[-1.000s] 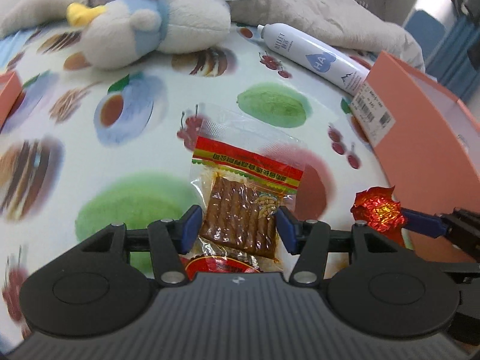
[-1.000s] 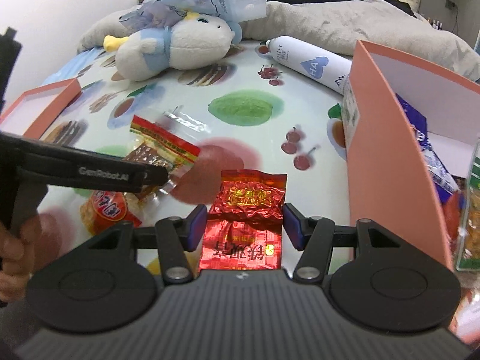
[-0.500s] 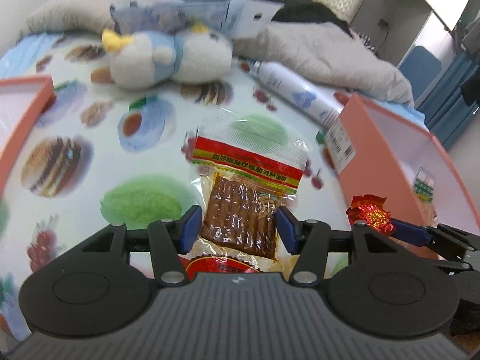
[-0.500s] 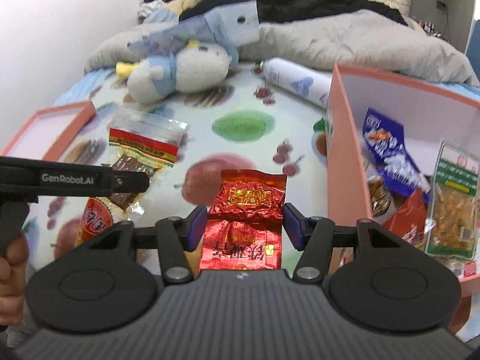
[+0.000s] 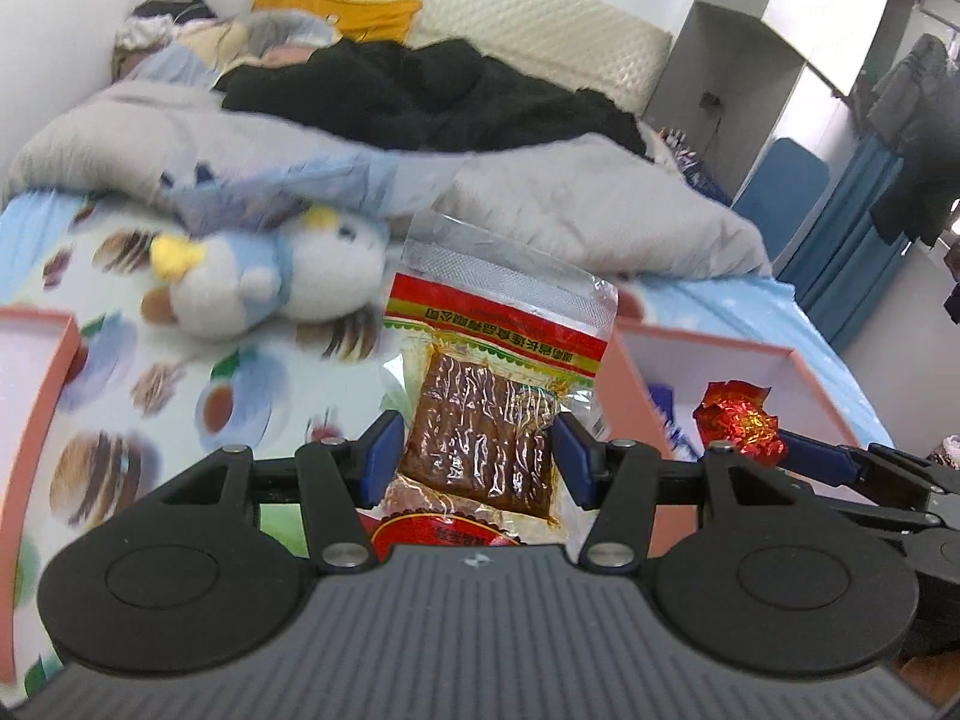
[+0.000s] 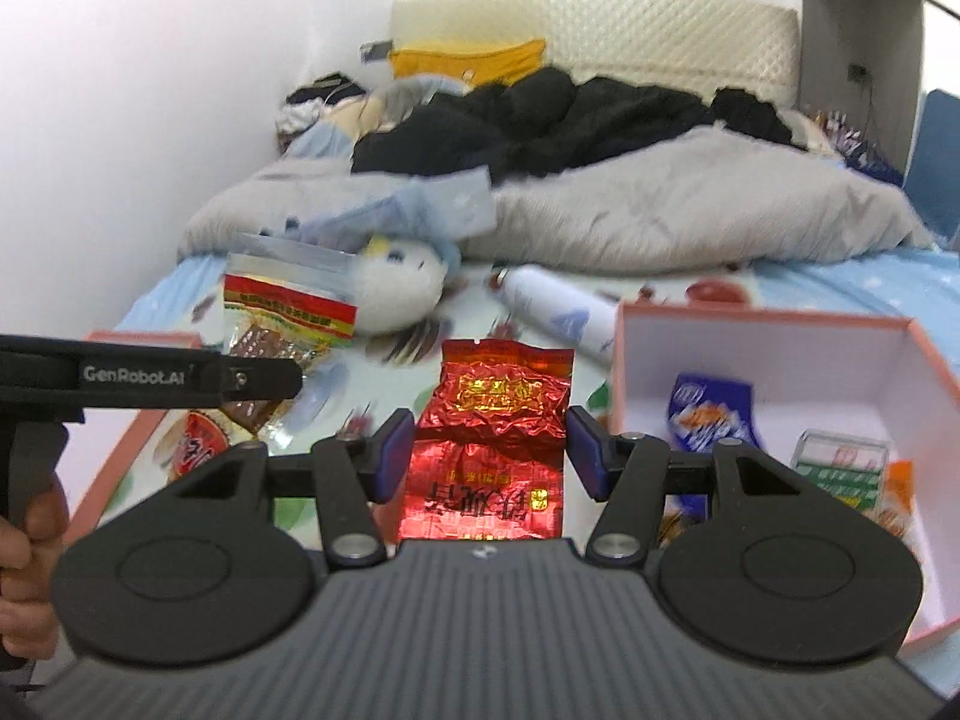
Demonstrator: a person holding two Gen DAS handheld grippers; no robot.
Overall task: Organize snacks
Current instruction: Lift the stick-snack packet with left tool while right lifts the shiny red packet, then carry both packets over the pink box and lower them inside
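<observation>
My left gripper [image 5: 477, 456] is shut on a clear snack packet [image 5: 483, 420] of brown strips with a red and green header, held up above the bed. The packet and left gripper also show at the left of the right wrist view [image 6: 282, 330]. My right gripper [image 6: 489, 447] is shut on a crinkled red foil packet [image 6: 489, 450], held in the air left of the pink box [image 6: 927, 354]. That foil packet shows at the right of the left wrist view [image 5: 741, 420]. The pink box holds several snacks, among them a blue packet [image 6: 711, 414] and a green one [image 6: 840, 462].
A plush penguin [image 5: 264, 282] and a white bottle [image 6: 558, 309] lie on the fruit-print sheet. A pink box lid [image 5: 36, 384] lies at the left. A grey duvet [image 6: 690, 204] and black clothes [image 6: 540, 114] are piled at the back.
Both grippers have risen well above the bed with their packets, and the views now tilt up toward the headboard. The open top of the pink box has come into sight.
</observation>
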